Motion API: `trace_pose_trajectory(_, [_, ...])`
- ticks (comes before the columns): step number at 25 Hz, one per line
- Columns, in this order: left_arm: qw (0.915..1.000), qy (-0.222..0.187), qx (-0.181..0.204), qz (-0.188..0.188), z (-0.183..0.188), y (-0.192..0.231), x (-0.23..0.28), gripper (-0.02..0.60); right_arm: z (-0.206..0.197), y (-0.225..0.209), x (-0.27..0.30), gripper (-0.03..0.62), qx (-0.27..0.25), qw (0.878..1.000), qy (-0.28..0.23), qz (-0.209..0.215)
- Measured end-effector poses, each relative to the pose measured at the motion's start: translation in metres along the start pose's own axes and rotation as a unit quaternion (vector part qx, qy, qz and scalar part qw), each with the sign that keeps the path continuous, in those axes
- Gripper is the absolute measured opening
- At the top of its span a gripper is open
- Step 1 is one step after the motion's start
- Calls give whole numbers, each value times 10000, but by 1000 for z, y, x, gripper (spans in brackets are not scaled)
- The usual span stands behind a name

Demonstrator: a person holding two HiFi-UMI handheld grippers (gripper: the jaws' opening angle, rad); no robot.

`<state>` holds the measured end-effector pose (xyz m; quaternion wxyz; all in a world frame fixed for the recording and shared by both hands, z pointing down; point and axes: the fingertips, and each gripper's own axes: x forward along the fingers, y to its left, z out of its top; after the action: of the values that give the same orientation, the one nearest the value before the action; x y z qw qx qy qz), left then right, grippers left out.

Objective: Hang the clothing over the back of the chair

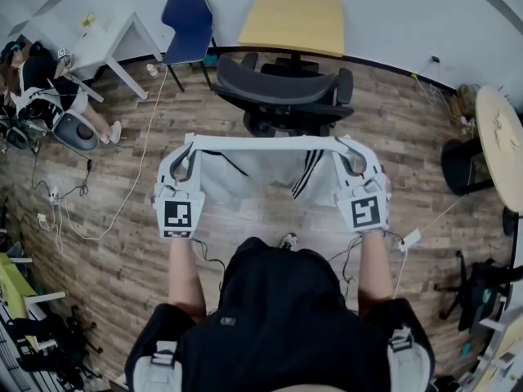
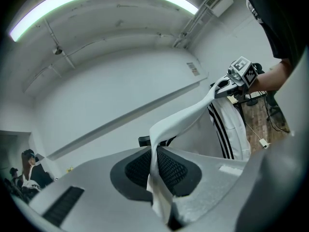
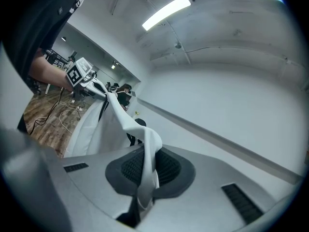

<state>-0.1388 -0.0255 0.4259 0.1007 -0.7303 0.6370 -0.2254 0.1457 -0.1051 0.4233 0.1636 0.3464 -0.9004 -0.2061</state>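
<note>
A white garment with black stripes (image 1: 261,174) hangs stretched between my two grippers, its top edge (image 1: 265,144) pulled taut. My left gripper (image 1: 189,147) is shut on the garment's left end (image 2: 157,187), and my right gripper (image 1: 350,149) is shut on its right end (image 3: 145,178). The black office chair (image 1: 282,92) stands just beyond the cloth, its backrest facing me and a little past the taut edge. In the left gripper view the right gripper (image 2: 227,83) shows across the cloth; in the right gripper view the left gripper (image 3: 99,88) shows likewise.
A yellow-topped table (image 1: 292,21) stands behind the chair, with a blue chair (image 1: 188,27) and a white table (image 1: 110,43) to its left. A round table (image 1: 502,149) and black stools (image 1: 462,166) are at the right. Cables (image 1: 98,211) trail over the wooden floor. A person (image 1: 49,96) sits far left.
</note>
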Motion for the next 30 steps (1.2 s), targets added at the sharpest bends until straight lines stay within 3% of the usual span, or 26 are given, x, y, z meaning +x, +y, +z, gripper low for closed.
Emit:
trace_pose_trajectory(11, [9993, -281, 225, 38, 25, 23, 22, 17, 20, -24, 12, 2, -71, 9997, -75, -209])
trace_pose_trajectory(20, [9982, -524, 288, -109, 40, 51, 75, 17, 22, -55, 48, 2, -105, 9988, -24, -468])
trace_pose_trajectory(30, [9919, -989, 786, -162, 85, 92, 134, 17, 38, -97, 90, 2, -396, 9953, 48, -886])
